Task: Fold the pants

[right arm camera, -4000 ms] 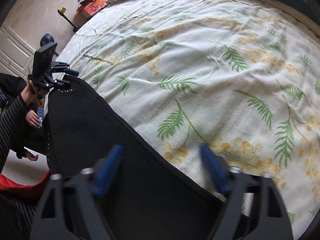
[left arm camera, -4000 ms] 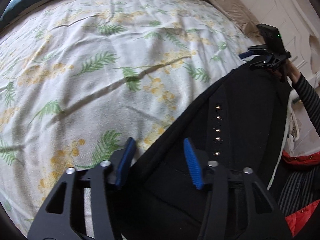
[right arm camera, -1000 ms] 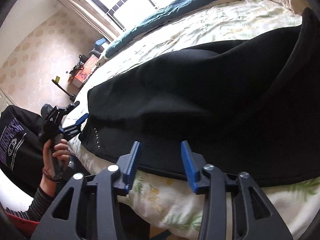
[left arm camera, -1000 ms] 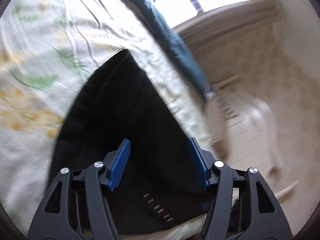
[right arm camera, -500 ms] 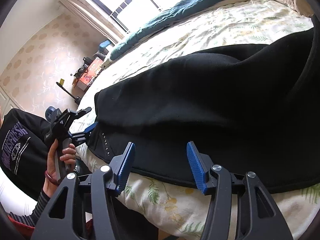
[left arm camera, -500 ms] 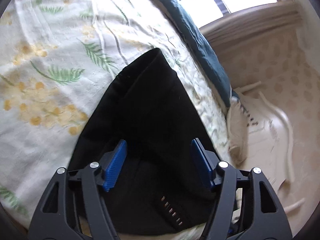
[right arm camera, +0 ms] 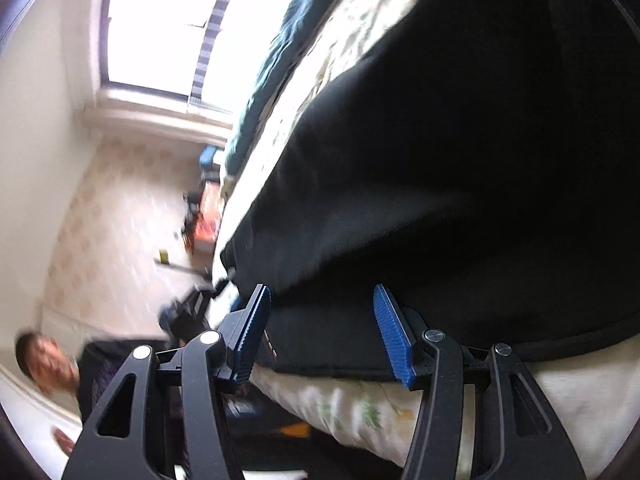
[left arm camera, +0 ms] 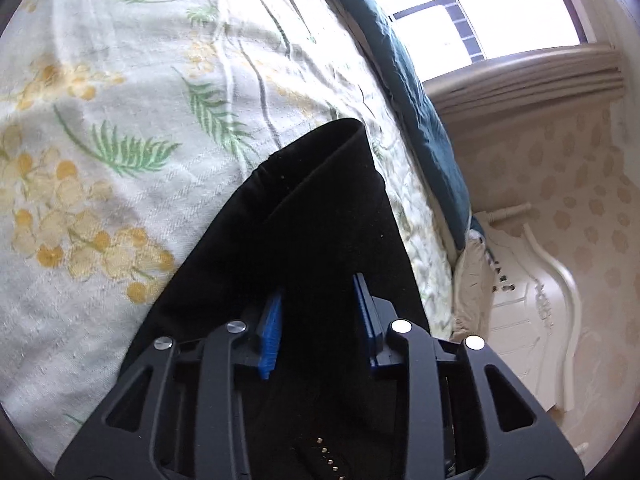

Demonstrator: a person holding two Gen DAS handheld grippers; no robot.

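The black pants point(left arm camera: 312, 216) lie on the floral bedsheet point(left arm camera: 120, 80), tapering to a folded end farther up the bed. My left gripper point(left arm camera: 316, 292) is closing on them, with a ridge of black cloth bunched between its blue pads point(left arm camera: 270, 332). A row of metal studs point(left arm camera: 326, 456) shows below the jaws. In the blurred right wrist view the pants point(right arm camera: 440, 160) reach the bed's near edge. My right gripper point(right arm camera: 320, 296) is open there, with the pants' edge lying between its spread pads, which do not press on it.
A teal blanket point(left arm camera: 420, 112) runs along the bed's far side under a bright window point(left arm camera: 480, 12). White carved furniture point(left arm camera: 532, 280) stands beside the bed. A person in a dark top point(right arm camera: 92, 364) holds the left gripper point(right arm camera: 192, 312) beyond the bed's end. Clutter lies on the floor point(right arm camera: 204, 216).
The left jaws have narrowed onto the pants cloth. The right gripper has rolled and dropped toward the bed's edge, its jaws staying wide; its view has turned blurred.
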